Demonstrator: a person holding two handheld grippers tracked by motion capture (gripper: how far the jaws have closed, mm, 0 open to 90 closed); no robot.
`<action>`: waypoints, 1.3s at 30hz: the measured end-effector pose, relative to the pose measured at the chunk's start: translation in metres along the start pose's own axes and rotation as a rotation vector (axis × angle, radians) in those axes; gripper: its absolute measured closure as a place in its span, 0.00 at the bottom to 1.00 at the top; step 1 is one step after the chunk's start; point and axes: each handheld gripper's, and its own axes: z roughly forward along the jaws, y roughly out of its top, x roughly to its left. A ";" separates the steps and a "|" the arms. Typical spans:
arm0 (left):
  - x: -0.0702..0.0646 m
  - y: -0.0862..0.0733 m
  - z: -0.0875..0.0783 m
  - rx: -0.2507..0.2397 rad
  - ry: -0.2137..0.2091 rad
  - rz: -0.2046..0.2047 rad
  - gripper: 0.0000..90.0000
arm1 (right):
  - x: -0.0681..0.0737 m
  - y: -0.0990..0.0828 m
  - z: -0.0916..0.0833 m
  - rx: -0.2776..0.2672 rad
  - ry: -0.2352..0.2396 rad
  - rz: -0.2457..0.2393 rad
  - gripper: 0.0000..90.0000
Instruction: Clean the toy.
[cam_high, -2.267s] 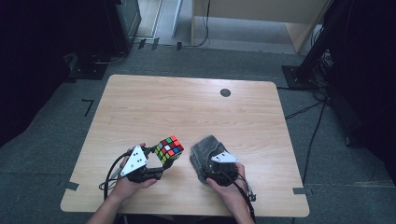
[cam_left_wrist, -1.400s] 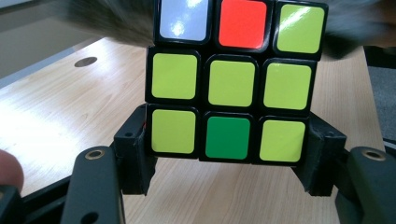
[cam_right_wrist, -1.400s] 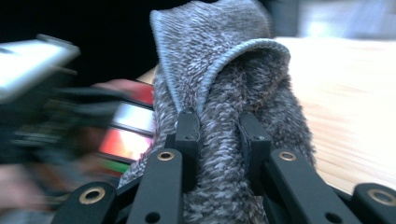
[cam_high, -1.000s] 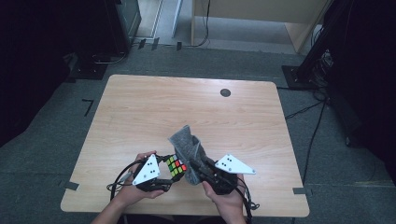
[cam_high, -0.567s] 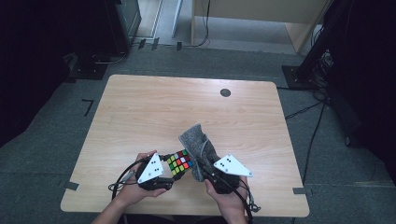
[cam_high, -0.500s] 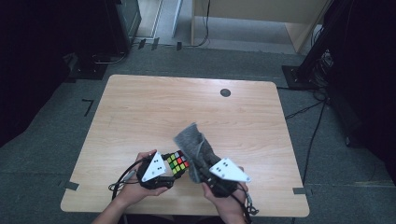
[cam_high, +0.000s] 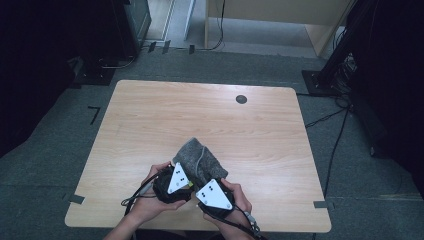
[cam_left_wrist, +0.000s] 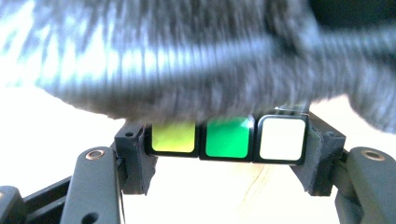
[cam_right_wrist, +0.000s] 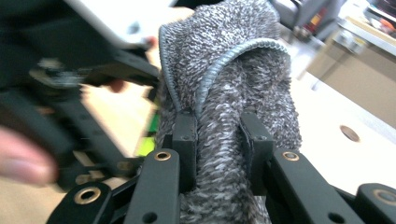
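Observation:
A colour-tiled puzzle cube (cam_left_wrist: 228, 137) is clamped between the jaws of my left gripper (cam_left_wrist: 226, 158), which is shut on it; yellow-green, green and white tiles face the camera. A grey terry cloth (cam_right_wrist: 224, 98) is pinched in my right gripper (cam_right_wrist: 217, 154), which is shut on it. The cloth (cam_left_wrist: 177, 60) lies over the cube's top and hides most of it. From above, the cloth (cam_high: 199, 159) rises between my left gripper (cam_high: 174, 181) and my right gripper (cam_high: 214, 195) near the table's front edge.
The wooden table (cam_high: 165, 115) has a small dark round hole (cam_high: 241, 99) near its far edge. Cables trail off the front edge. Dark stands and furniture ring the table on the grey floor.
My right gripper has carried the cloth leftward over the cube, which showed its colours from above before and is now covered. The left gripper has stayed in place.

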 end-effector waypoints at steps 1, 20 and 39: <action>0.000 0.000 0.000 0.002 -0.001 0.004 0.38 | 0.005 0.000 0.001 -0.002 0.009 -0.036 0.81; 0.020 -0.012 -0.022 -0.287 -0.164 -0.064 0.38 | -0.073 -0.023 -0.009 -0.053 0.115 0.455 0.82; 0.031 -0.014 -0.039 -0.481 -0.275 -0.169 0.38 | -0.075 -0.036 0.004 -0.164 0.448 0.726 0.83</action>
